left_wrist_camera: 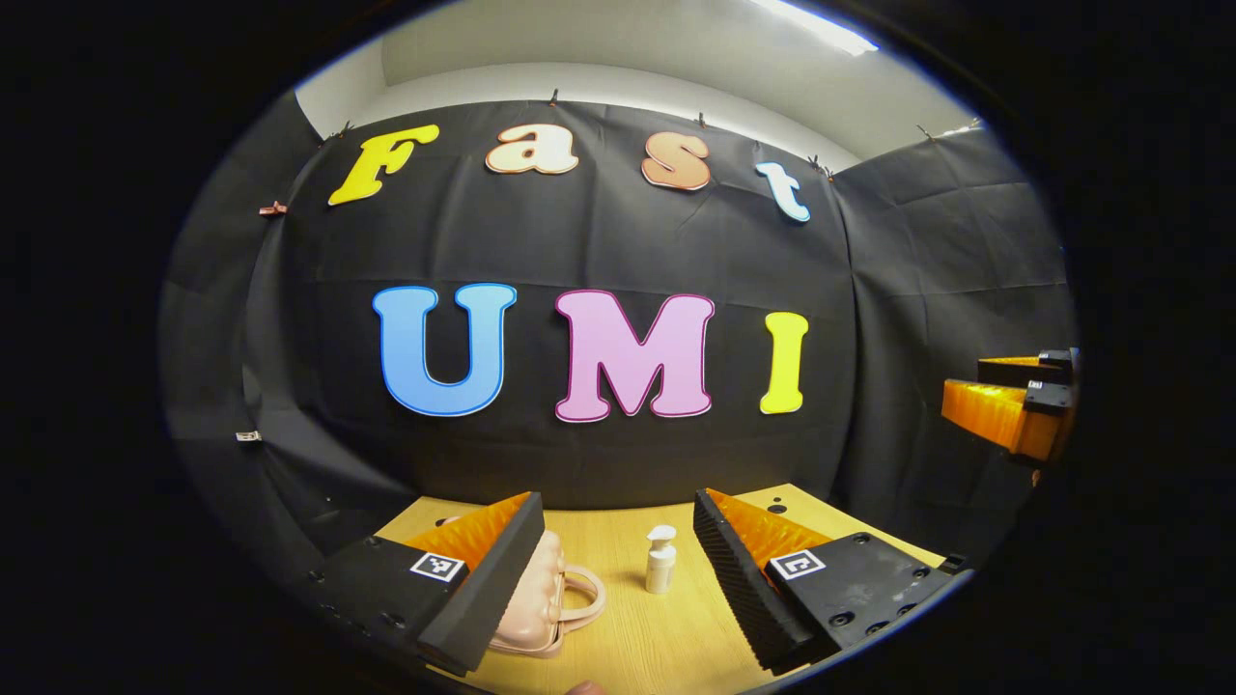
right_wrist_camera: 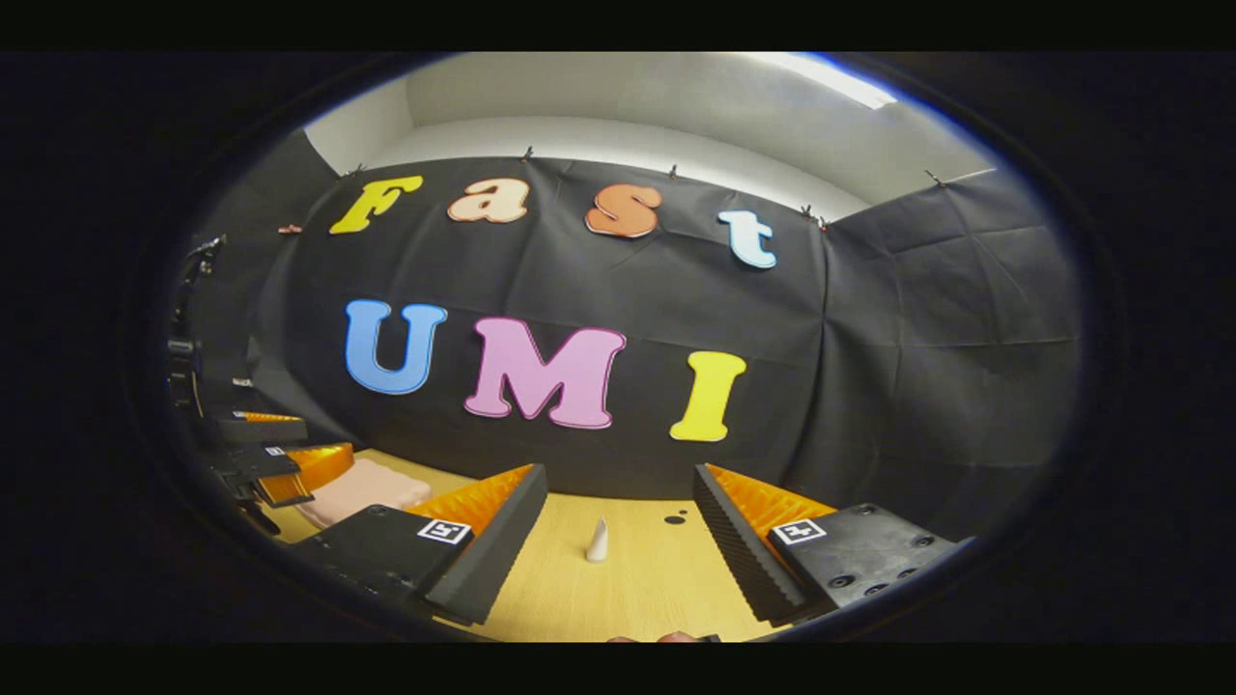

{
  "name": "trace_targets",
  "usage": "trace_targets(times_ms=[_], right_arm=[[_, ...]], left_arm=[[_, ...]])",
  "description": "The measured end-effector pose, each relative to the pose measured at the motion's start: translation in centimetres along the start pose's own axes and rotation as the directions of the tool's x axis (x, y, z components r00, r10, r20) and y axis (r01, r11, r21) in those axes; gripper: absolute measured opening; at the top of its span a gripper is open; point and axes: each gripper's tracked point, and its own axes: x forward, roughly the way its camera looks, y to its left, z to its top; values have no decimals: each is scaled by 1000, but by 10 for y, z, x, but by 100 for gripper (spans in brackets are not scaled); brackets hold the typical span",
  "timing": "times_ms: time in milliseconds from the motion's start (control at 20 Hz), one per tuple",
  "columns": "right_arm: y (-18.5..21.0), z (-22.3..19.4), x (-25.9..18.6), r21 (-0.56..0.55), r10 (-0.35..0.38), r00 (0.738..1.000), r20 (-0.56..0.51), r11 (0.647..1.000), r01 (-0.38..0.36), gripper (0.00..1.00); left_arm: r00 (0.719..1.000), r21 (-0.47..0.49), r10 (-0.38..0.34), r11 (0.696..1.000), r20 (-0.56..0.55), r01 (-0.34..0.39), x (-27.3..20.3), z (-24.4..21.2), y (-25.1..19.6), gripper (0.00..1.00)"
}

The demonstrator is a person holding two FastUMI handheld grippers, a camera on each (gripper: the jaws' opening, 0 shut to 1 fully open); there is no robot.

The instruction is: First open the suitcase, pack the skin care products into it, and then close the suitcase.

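— Where does the small pink hard-shell suitcase (left_wrist_camera: 541,598) lie from the left gripper (left_wrist_camera: 613,565)?

— On the light wooden table (left_wrist_camera: 666,647), closed, low and left, partly behind that gripper's left finger, handle toward the white pump bottle (left_wrist_camera: 660,560). The left is nearer.

— And the grippers?

— Both spread wide, holding nothing. The right gripper (right_wrist_camera: 618,541) faces a small white cone-shaped tube (right_wrist_camera: 598,541).

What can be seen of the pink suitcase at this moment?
The pink suitcase is a small, glossy, hard-looking case with a puffy quilted shell and a looped carry handle pointing toward the white pump bottle. It lies flat and closed on the wooden table, partly hidden behind one finger of the left gripper, whose jaws are open. In the right gripper view its padded top shows beside that gripper. Nothing visibly grips it.
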Motion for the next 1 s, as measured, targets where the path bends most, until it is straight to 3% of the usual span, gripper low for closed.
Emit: trace_targets(times_ms=[350, 600, 700, 800, 1000], right_arm=[[7, -11, -4, 8, -3, 1000, -31, 1000, 4, 96], [4, -19, -6, 3, 0, 999, -49, 1000, 1, 94], [-2, -23, -8, -19, 8, 999, -53, 1000, -9, 99], [-13, -29, -7, -44, 17, 998, -56, 999, -19, 96], [-41, -51, 6, -42, 33, 996, -85, 998, -36, 97]], left_arm=[[999, 50, -36, 998, -4, 36, -4, -5, -6, 99], [986, 81, -103, 990, -132, 115, 24, -61, -21, 99], [973, 110, -111, 985, -203, 135, 47, -97, -23, 96], [949, 138, -99, 980, -298, 146, 74, -138, -23, 92], [900, 123, -3, 990, -436, 63, 125, -194, -4, 92]])
